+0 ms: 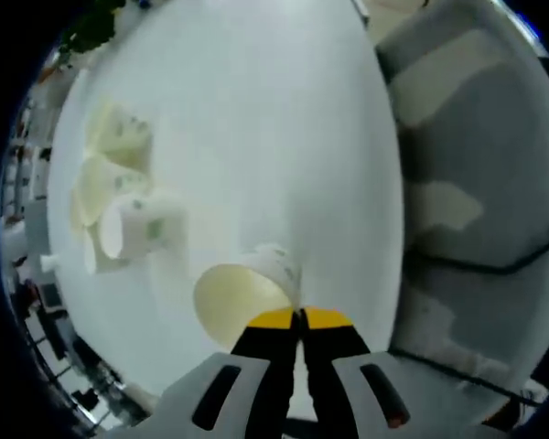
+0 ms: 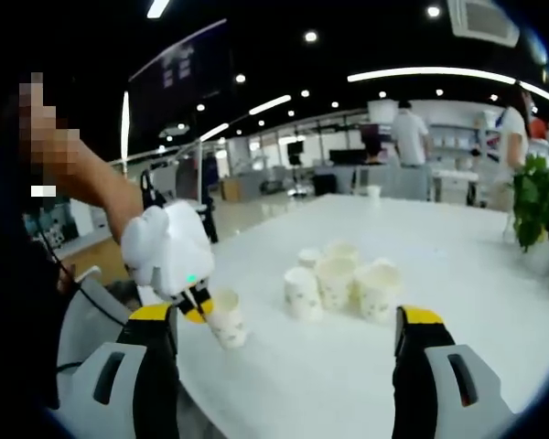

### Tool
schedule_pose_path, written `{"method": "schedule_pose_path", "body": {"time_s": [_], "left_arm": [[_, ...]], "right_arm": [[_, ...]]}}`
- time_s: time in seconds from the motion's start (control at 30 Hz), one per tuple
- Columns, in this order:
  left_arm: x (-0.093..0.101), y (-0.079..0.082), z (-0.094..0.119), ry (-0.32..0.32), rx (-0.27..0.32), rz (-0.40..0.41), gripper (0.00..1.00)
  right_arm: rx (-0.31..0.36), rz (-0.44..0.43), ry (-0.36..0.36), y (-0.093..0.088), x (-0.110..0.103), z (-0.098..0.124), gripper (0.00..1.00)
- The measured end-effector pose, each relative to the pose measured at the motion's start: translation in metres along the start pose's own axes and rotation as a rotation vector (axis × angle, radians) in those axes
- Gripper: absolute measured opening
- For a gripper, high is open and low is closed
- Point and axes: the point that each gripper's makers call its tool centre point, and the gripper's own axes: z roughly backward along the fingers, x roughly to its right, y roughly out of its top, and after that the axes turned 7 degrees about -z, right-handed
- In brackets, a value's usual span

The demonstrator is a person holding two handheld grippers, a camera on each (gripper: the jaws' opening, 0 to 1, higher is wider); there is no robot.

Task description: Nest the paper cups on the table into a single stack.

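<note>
White table (image 2: 457, 274) under office ceiling lights, people standing far behind. Left gripper (image 1: 300, 315) pressed together on the rim of one paper cup (image 1: 242, 297), pinching its wall, cup tipped so the open mouth faces back toward the camera, long axis running away and leftward from the jaws. Same cup (image 2: 225, 320) seen from the right gripper view, hanging just off the near table edge beneath the left gripper (image 2: 199, 306). Right gripper (image 2: 284, 366) spread wide, holding nothing. Cluster of remaining cups (image 2: 343, 279) ahead of the right gripper, between its jaws and beyond; in the left gripper view the cluster (image 1: 119, 192) sits up and to the left, well apart from the held cup. Left hand plainly nearer the job: probably carry the held cup over and drop it into one of the cluster.
</note>
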Motion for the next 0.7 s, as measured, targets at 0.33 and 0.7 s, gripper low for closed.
{"method": "schedule_pose_path", "body": {"time_s": [0.33, 0.7], "left_arm": [[0.004, 0.002, -0.001, -0.008, 0.01, 0.017, 0.18], [-0.001, 0.007, 0.015, -0.019, 0.105, 0.041, 0.47]], "right_arm": [[0.004, -0.001, -0.003, 0.0, 0.001, 0.002, 0.97], [-0.002, -0.005, 0.002, -0.003, 0.0, 0.0, 0.97]]}}
